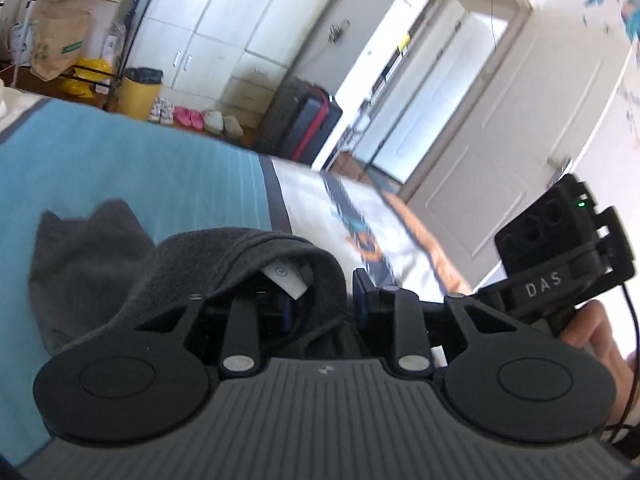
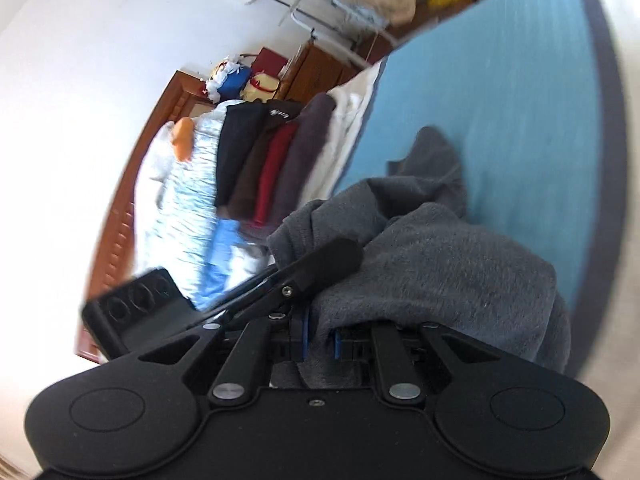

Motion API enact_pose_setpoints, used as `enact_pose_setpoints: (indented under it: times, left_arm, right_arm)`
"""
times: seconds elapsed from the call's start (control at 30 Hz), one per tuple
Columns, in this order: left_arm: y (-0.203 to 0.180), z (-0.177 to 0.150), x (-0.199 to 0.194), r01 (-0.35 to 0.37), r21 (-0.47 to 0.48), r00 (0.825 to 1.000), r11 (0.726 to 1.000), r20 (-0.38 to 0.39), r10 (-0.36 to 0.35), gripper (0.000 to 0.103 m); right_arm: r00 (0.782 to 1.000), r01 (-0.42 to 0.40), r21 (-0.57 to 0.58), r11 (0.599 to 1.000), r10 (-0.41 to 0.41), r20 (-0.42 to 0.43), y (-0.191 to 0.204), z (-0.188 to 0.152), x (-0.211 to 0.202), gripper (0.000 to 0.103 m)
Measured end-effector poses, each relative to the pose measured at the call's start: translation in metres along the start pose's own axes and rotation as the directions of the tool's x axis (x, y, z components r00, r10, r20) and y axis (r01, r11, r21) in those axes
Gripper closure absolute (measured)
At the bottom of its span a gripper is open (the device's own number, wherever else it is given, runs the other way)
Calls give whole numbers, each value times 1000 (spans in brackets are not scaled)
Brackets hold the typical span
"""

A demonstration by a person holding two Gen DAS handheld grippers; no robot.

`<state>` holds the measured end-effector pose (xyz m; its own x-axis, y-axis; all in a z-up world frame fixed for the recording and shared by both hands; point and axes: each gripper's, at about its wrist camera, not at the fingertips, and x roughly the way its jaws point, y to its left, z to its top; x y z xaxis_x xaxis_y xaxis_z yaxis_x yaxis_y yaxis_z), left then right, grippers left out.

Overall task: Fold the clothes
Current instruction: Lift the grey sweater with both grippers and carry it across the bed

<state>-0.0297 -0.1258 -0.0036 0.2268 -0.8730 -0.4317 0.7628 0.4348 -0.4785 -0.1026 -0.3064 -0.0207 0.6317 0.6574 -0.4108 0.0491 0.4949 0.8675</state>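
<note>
While the grey garment (image 2: 432, 248) hangs bunched over the blue bedspread (image 2: 500, 72) at centre frame, we grip it with both tools. Our right gripper (image 2: 320, 344) pinches a fold between narrow jaws. Our left gripper (image 1: 320, 300) has cloth (image 1: 240, 256) draped over one finger; whether it clamps, we cannot tell.

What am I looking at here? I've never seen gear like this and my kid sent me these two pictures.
A person holds a two-finger gripper tool in each hand, each with a wide-angle camera looking along its fingers. One picture comes from the left gripper, the other from the right gripper. Both are pinching the same dark grey garment, lifted over a blue bed cover. The person's hand shows at the edge of the left view. A stack of folded clothes lies further along the bed.
</note>
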Motion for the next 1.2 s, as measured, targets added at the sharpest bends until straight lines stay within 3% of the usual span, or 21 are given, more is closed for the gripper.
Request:
enact_pose_setpoints:
  times: [0.13, 0.3, 0.57, 0.7, 0.77, 0.87, 1.0, 1.2]
  left_arm:
    - [10, -9, 28, -42, 3, 997, 999, -59, 42, 77]
    - [4, -22, -1, -83, -47, 996, 995, -32, 82, 77]
    - [3, -32, -1, -78, -107, 996, 991, -52, 73, 77]
    - [-23, -8, 19, -169, -49, 984, 984, -70, 165, 80]
    - [-39, 5, 29, -191, -6, 981, 982, -33, 191, 80]
    - [-52, 20, 41, -132, -20, 991, 991, 11, 132, 80]
    - [-82, 33, 57, -103, 27, 994, 994, 36, 102, 80]
    - [-131, 51, 79, -78, 119, 996, 990, 62, 71, 82]
  right_arm:
    - [998, 57, -16, 998, -57, 15, -18, -15, -15, 87]
    - [995, 100, -81, 992, -99, 12, -17, -18, -20, 88]
    - [991, 124, -152, 981, -130, -32, -1, -14, -5, 88]
    - [993, 111, -131, 985, -105, 53, -10, -10, -32, 88]
    - [990, 104, -118, 988, -91, 109, -15, -5, -45, 88]
    - [980, 86, -88, 992, -68, 189, -23, 2, -68, 88]
    - [944, 111, -78, 991, -80, 320, -25, 3, -111, 88]
    - [851, 111, -55, 992, -66, 521, -34, -14, -174, 88]
